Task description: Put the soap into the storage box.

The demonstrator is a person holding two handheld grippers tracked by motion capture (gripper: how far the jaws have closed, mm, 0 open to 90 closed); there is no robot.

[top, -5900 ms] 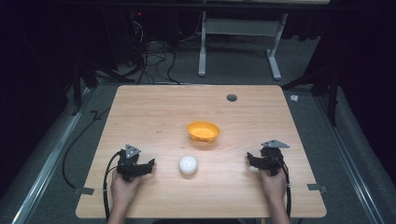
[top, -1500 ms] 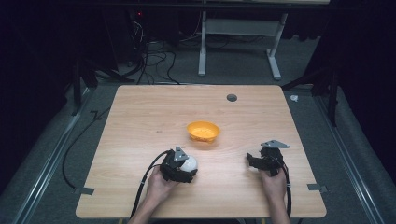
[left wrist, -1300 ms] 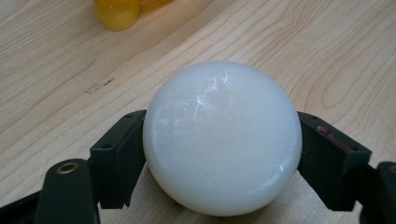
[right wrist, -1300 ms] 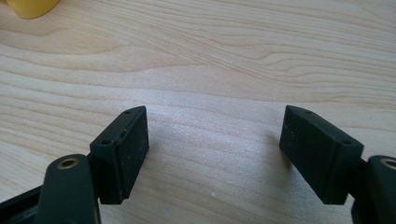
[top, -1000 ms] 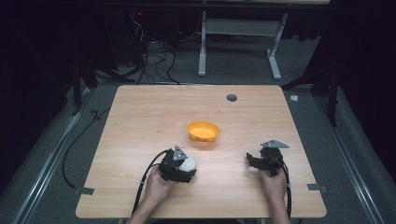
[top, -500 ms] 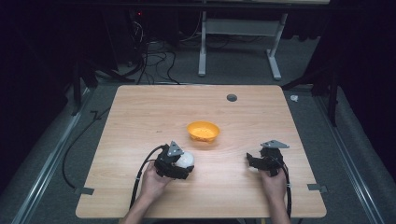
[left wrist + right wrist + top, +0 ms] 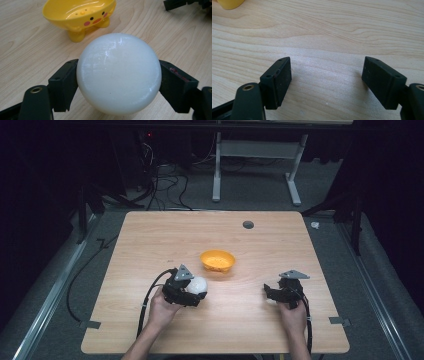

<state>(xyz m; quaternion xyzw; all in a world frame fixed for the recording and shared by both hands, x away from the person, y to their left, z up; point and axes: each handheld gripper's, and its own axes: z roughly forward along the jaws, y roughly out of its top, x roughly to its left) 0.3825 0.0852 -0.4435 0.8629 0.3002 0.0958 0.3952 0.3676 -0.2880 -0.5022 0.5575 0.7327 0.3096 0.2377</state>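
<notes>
While my left gripper (image 7: 196, 290) has its jaws pressed against both sides of the white ball (image 7: 118, 73), I can see in the left gripper view that the ball sits squarely between the two black jaws, each touching its flank. Whether the ball rests on the tabletop (image 7: 280, 240) or hangs just above it I cannot tell; its underside is close to the wood either way. Taking the yellow bowl (image 7: 217, 260) as my landmark, the ball lies just on the near side of the bowl and a little to its left, close to it but apart from it. From the left gripper view the bowl stands upright on small feet beyond the ball, with a duck face of two black dots, an orange beak and pink cheeks on its side.

My right gripper (image 7: 270, 293) is well off to the right of the bowl and nearer to me, low over the tabletop, with its jaws pointing left toward the ball. In the right gripper view its jaws stand wide apart with bare wood between them, grasping nothing, and a sliver of the bowl shows at the upper left corner. Far beyond the bowl, toward the back edge of the tabletop, there is a small dark round hole (image 7: 248, 224). My hands hold both grippers from the near edge
</notes>
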